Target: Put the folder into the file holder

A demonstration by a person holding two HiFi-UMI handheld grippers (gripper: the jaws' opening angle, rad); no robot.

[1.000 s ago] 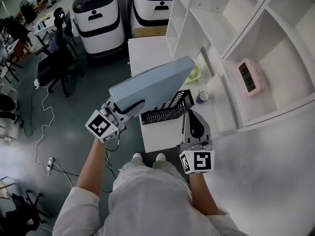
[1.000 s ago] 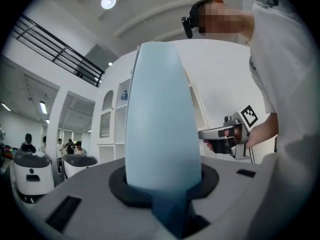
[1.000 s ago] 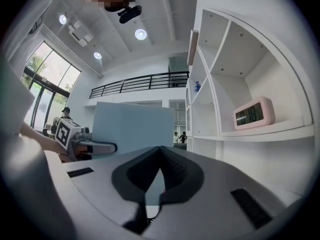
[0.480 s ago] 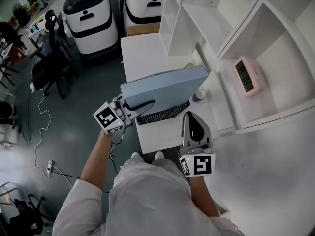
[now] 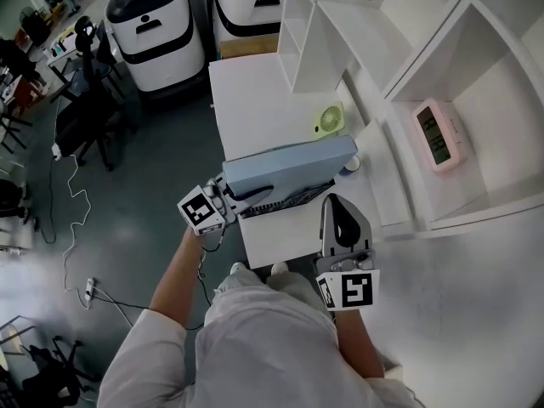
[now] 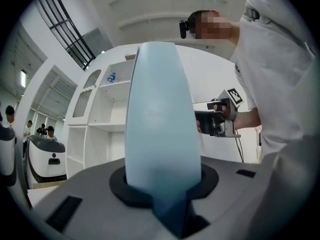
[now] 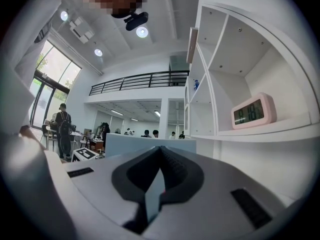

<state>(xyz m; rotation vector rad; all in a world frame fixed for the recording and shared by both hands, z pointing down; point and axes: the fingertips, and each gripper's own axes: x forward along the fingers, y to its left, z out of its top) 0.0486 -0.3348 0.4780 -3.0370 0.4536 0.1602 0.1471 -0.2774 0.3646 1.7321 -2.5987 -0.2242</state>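
While clamped at its near end in the jaws of the left gripper [image 5: 255,194], stands on a long edge along the black mesh file holder [image 5: 289,198]: blue folder [image 5: 289,161], over the white table [image 5: 255,92]. Cannot tell how deep inside. Right gripper [image 5: 334,202] jaws together, empty, near the table's front edge. Also there: small green fan [image 5: 328,121], cup [image 5: 351,163]. Alongside, white shelves [image 5: 357,24] with a pink clock [image 5: 438,134]. Beyond, grey floor [image 5: 127,168], two white machines [image 5: 157,28], chairs [image 5: 81,109].
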